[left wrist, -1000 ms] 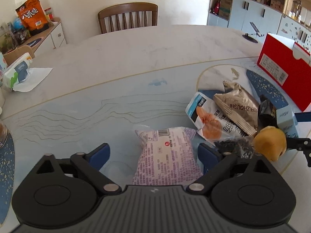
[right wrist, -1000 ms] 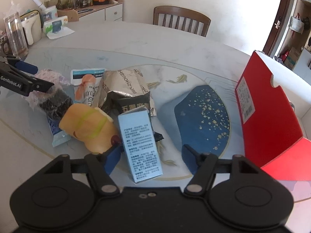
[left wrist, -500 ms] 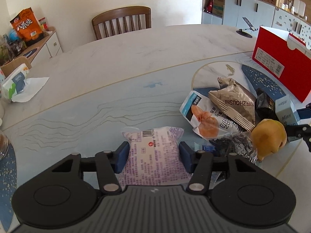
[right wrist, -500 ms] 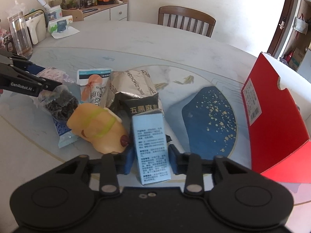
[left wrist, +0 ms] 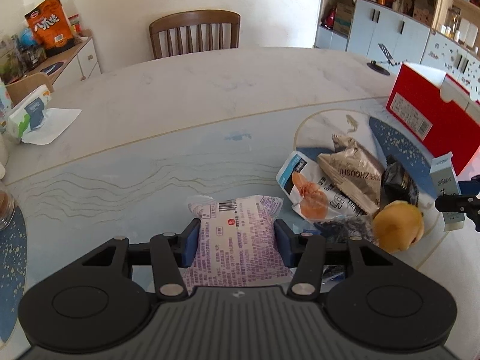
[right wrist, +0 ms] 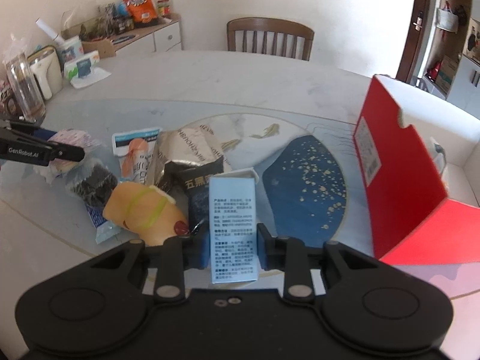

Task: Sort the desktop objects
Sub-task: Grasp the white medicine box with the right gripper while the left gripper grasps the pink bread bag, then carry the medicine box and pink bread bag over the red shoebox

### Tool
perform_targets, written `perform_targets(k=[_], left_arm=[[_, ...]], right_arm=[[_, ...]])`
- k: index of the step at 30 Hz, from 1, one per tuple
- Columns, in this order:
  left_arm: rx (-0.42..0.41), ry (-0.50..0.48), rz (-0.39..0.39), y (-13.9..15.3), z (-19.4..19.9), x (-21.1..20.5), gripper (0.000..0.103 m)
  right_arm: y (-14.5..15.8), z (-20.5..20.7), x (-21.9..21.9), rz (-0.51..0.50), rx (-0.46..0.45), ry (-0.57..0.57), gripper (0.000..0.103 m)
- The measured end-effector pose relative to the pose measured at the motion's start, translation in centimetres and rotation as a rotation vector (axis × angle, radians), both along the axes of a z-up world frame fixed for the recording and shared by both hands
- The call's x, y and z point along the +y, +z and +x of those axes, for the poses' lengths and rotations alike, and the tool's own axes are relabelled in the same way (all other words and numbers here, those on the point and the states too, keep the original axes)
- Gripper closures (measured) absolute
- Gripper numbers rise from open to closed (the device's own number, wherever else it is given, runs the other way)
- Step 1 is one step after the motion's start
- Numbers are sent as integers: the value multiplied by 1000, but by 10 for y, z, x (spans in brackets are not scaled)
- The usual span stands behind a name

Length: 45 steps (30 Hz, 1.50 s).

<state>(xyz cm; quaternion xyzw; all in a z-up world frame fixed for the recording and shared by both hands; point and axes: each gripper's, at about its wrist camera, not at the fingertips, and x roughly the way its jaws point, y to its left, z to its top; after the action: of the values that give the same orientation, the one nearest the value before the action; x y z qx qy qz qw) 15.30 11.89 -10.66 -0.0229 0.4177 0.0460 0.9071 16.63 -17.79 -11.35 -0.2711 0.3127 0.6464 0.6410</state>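
Note:
My left gripper (left wrist: 237,244) is shut on a white-and-purple snack packet (left wrist: 237,240), its blue pads pressing both sides; it also shows in the right wrist view (right wrist: 70,142). My right gripper (right wrist: 232,247) is shut on a light blue carton (right wrist: 233,228), held upright. A pile lies between them: a yellow plush toy (right wrist: 144,213), a black packet (right wrist: 204,186), a silver-brown bag (right wrist: 186,150), a white-and-orange packet (right wrist: 135,153) and a dark clear-wrapped snack (right wrist: 93,186).
An open red box (right wrist: 399,174) stands at the right on the marble table (left wrist: 210,90). A blue speckled mat (right wrist: 306,186) lies beside it. A wooden chair (left wrist: 195,33) is at the far side. Tissues (left wrist: 30,114) lie far left; jars (right wrist: 24,90) stand nearby.
Both grippers went from open to shut: the left closed on the purple packet, the right closed on the blue carton, which now stands upright between its pads.

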Motion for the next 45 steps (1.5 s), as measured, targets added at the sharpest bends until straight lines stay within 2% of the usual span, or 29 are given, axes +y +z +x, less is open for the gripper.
perform_targets(k=[11,25,33,45], left_arm=[[-51,-19,-41,38,-16,-21,52],[-86,-133,-85,85,-13,-83,52],[-106,-229,-100,108,9,-141,52],[-128,-409,-90,121,63,-247,52]], right_arm=[[31,14,-17,6,24,-45,75],[82,52,-41,53,72,-90,74],[103,92,-52,74,60,-111,74],[113,163,-63,76,38,-162,74]])
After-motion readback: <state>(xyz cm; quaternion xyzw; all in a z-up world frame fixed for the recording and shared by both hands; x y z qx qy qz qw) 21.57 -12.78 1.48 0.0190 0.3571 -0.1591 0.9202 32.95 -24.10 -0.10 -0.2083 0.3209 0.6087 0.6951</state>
